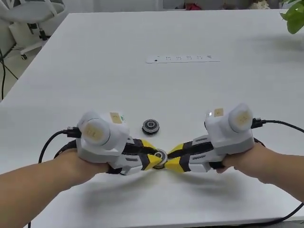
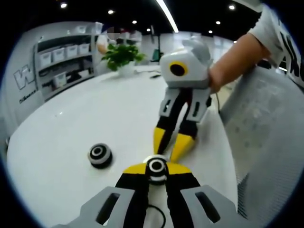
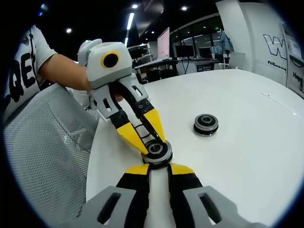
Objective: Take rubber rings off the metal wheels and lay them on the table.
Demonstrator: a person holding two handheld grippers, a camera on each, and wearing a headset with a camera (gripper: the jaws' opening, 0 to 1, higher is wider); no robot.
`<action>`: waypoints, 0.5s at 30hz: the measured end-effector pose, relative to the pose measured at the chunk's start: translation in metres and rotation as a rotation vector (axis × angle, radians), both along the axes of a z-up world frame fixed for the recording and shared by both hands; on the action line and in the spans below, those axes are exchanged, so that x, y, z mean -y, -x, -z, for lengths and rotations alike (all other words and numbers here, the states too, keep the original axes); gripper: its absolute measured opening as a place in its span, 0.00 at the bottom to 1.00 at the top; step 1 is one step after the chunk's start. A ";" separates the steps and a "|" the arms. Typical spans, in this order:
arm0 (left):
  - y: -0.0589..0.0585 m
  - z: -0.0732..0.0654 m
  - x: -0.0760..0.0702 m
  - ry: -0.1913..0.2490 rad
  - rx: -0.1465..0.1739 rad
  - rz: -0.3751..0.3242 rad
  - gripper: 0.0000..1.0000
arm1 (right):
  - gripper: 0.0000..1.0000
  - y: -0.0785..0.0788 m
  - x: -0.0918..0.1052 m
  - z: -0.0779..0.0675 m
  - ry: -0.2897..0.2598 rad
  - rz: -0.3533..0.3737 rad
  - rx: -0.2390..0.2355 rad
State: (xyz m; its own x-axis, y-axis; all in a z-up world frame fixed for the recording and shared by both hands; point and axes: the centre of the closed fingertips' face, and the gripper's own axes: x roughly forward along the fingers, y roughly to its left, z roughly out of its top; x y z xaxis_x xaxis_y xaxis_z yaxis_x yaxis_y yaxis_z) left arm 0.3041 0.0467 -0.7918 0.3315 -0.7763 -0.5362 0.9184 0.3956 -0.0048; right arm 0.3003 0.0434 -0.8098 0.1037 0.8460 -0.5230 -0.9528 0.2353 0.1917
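Observation:
A small metal wheel (image 1: 160,155) with a black rubber ring around it is held just above the white table (image 1: 156,85), near its front edge. My left gripper (image 1: 156,159) comes in from the left and is shut on this wheel (image 2: 156,167), one yellow tip on each side. From the right, my right gripper (image 1: 170,161) meets it tip to tip, its jaws closed against the same wheel's rim (image 3: 158,151). A second wheel (image 1: 150,126) with its black ring on lies flat on the table just behind them; this wheel also shows in both gripper views (image 2: 100,155) (image 3: 206,124).
A white power strip (image 1: 183,59) lies across the table's far middle. A potted plant (image 1: 295,16) stands at the far right corner. A mesh chair back (image 3: 47,142) is close by the table's front edge. A thin black loop (image 2: 156,216) lies under my left jaws.

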 end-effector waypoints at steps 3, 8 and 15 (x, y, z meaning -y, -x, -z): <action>0.000 0.000 0.000 0.001 -0.001 -0.002 0.13 | 0.03 0.000 0.002 0.001 0.009 0.000 -0.004; 0.000 0.000 0.000 0.001 -0.001 -0.005 0.13 | 0.00 -0.001 0.002 0.003 0.016 0.002 -0.001; 0.000 0.000 0.000 -0.018 0.006 -0.001 0.13 | 0.00 -0.008 0.004 0.001 -0.023 0.092 -0.104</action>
State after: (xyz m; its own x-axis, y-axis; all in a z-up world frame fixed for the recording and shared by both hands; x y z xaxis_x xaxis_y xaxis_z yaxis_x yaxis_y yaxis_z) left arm 0.3044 0.0469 -0.7917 0.3351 -0.7665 -0.5479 0.9182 0.3961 0.0074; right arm 0.3079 0.0394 -0.8113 0.1274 0.8472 -0.5157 -0.9023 0.3149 0.2944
